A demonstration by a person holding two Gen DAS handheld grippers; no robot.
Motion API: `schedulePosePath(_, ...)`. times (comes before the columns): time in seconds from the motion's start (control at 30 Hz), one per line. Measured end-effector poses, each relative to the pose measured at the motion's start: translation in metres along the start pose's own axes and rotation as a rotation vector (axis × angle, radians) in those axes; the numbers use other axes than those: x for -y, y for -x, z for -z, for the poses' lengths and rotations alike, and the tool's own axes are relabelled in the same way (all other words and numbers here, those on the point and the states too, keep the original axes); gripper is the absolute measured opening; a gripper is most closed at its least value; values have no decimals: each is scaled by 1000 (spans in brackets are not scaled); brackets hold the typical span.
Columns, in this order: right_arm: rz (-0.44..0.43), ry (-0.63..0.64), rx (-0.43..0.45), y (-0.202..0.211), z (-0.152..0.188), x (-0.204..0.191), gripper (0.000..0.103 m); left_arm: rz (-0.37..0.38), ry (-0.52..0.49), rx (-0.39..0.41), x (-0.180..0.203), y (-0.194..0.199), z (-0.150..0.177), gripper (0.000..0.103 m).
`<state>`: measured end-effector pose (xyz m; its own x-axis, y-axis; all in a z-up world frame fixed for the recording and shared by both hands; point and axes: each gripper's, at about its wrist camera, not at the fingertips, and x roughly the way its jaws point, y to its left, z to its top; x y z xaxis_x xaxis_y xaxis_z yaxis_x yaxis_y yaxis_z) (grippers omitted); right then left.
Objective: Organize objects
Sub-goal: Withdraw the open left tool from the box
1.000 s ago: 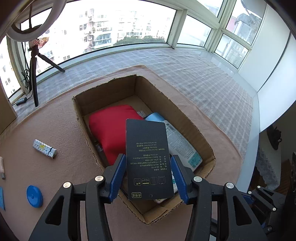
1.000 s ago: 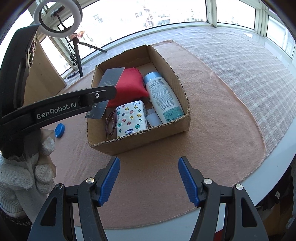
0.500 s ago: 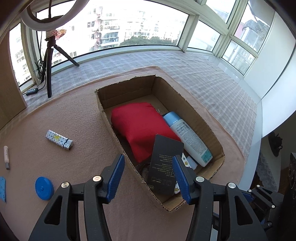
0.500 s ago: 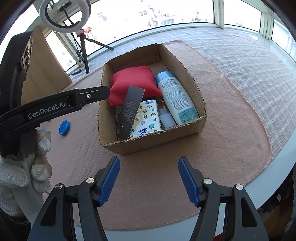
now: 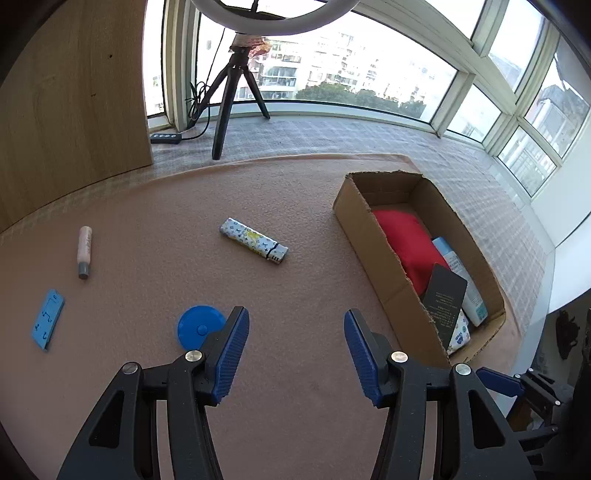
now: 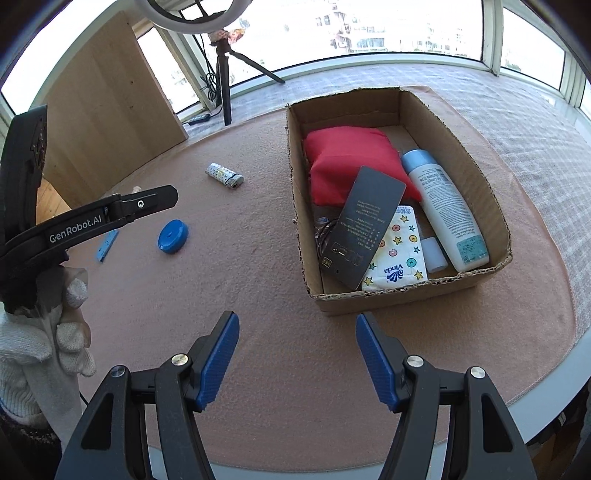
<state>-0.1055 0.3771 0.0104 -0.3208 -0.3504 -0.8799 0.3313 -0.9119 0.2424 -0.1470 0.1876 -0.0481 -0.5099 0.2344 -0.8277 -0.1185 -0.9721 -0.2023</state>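
The flat black rectangular package (image 6: 364,225) now leans inside the brown cardboard box (image 6: 458,155). The left gripper (image 5: 296,352), jaws wide open and empty, has swung toward the round blue disc (image 5: 200,329). The right gripper (image 6: 297,360) stays open, empty.

A ring light (image 5: 273,18) on a black tripod (image 5: 232,96) stands by the curved windows (image 5: 369,74), with a power strip (image 5: 165,138) and cable beside its legs. A wooden board (image 5: 66,103) leans upright at the left, behind the pink mat (image 5: 295,424).
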Motion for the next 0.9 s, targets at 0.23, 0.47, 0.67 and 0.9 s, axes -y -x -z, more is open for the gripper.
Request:
schedulePosePath(0.23, -30, 47, -27, -14, 0, -36, 63, -60, 84, -4, -74, 18, 20, 57)
schedulePosePath(0.47, -38, 78, -38, -27, -3, -62, 63, -106, 163, -24, -140, 25, 45, 57)
schedulePosePath(0.67, -40, 109, -21, -38, -20, -79, 63, -92, 160, -29, -159, 20, 56, 57)
schedulePosePath(0.9, -107, 97, -45, -62, -48, -90, 63, -20, 107, -34, -142, 5, 56, 58)
